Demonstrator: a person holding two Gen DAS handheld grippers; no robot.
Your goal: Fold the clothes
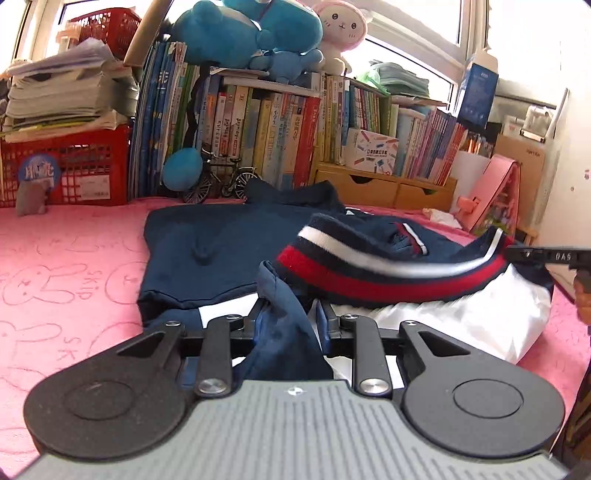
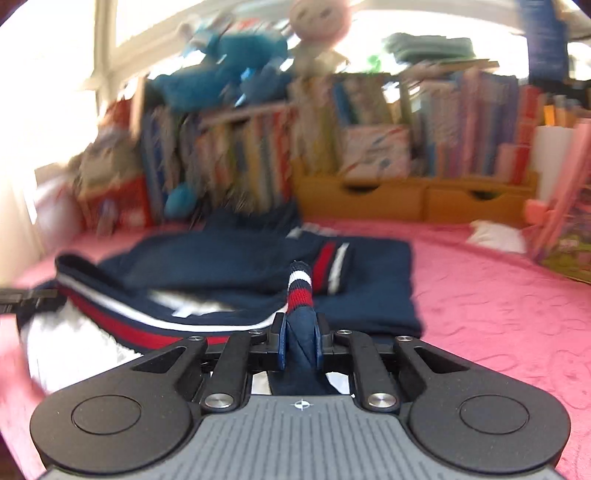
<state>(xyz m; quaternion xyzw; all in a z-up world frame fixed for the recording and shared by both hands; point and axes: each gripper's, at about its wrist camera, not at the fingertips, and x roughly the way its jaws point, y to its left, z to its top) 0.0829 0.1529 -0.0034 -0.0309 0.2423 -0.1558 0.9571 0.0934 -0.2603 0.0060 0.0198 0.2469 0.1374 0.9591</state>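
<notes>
The navy jacket [image 1: 229, 240] lies spread on the pink bed [image 1: 66, 280], its red-and-white striped hem [image 1: 388, 273] lifted off the white lining. My left gripper [image 1: 291, 321] pinches navy cloth at one hem corner; my right gripper [image 2: 301, 332] clamps the other. Books [image 1: 280, 133] stand behind.

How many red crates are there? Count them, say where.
2. One red crate stands far left on the pink cover under stacked papers; the other sits above, behind those papers. More may be hidden.
</notes>
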